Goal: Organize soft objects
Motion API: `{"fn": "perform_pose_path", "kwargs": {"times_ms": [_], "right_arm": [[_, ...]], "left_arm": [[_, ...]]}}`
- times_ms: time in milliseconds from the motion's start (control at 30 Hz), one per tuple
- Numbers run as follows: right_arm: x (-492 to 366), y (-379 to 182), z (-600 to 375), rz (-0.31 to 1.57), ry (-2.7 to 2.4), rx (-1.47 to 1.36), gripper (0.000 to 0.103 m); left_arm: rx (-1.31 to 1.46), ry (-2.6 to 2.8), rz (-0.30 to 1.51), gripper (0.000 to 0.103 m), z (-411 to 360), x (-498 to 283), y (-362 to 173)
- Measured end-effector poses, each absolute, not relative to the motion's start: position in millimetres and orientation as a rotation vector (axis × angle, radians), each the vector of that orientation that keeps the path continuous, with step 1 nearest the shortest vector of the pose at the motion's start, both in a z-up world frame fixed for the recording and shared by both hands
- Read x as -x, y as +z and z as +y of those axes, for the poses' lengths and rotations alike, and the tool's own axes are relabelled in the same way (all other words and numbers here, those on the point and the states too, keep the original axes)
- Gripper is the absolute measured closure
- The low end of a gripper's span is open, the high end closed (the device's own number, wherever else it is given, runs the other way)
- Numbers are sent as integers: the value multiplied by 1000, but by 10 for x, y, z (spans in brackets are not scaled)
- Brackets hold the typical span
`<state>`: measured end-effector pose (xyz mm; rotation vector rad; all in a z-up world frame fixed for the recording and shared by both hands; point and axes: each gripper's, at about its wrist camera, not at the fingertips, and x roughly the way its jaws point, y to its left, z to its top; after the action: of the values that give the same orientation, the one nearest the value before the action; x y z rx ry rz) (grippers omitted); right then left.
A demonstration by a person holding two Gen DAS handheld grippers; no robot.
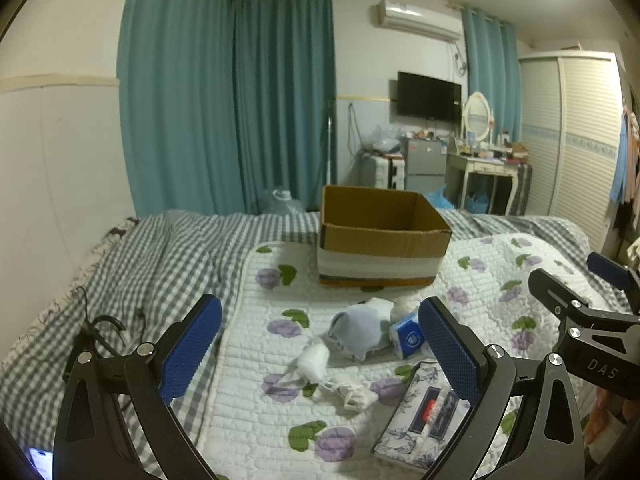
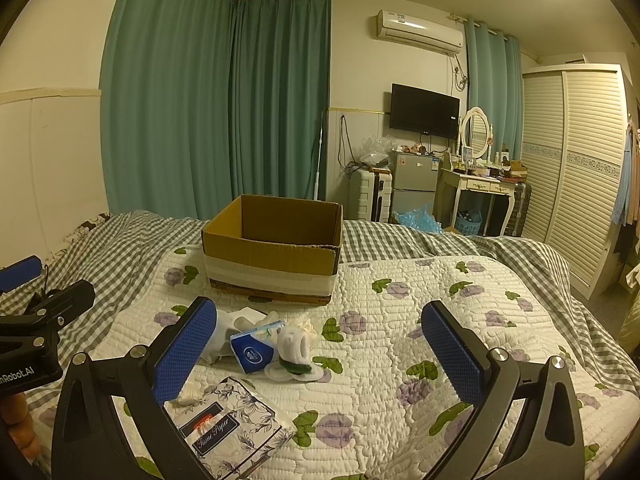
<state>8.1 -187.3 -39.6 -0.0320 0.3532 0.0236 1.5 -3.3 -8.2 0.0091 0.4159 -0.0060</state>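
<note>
An open cardboard box (image 1: 380, 236) (image 2: 272, 248) stands on the quilted floral bedspread. In front of it lies a small heap of soft things: a pale blue cloth (image 1: 360, 330), white socks (image 1: 314, 358) (image 2: 294, 346), a blue tissue packet (image 1: 408, 336) (image 2: 254, 346) and a flat floral tissue pack (image 1: 422, 420) (image 2: 228, 428). My left gripper (image 1: 320, 350) is open and empty, above the heap. My right gripper (image 2: 320, 348) is open and empty, with the heap by its left finger. The right gripper also shows at the right edge of the left wrist view (image 1: 592, 312).
A grey checked duvet (image 1: 160, 264) covers the left and far side of the bed. A black charger and cable (image 1: 96, 332) lie on it at left. Beyond the bed stand a small fridge (image 2: 412, 180), a dressing table (image 2: 480, 184) and a wardrobe (image 2: 576, 168).
</note>
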Motion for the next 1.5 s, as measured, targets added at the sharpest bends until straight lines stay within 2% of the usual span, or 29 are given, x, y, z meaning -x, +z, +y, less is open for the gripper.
{"fn": "perform_pose_path", "kwargs": {"times_ms": [733, 1033, 1333, 1500], "right_arm": [[-73, -391, -1860, 357, 30, 29, 0], [184, -250, -1719, 400, 69, 33, 0], [252, -1180, -1304, 678, 195, 149, 0], [86, -1563, -1206, 751, 200, 145, 0]], "left_arm": [[-7, -10, 409, 2, -31, 32, -91], [6, -34, 433, 2, 123, 345, 63], [-20, 3, 564, 2, 260, 321, -442], [-54, 6, 633, 2, 202, 196, -723]]}}
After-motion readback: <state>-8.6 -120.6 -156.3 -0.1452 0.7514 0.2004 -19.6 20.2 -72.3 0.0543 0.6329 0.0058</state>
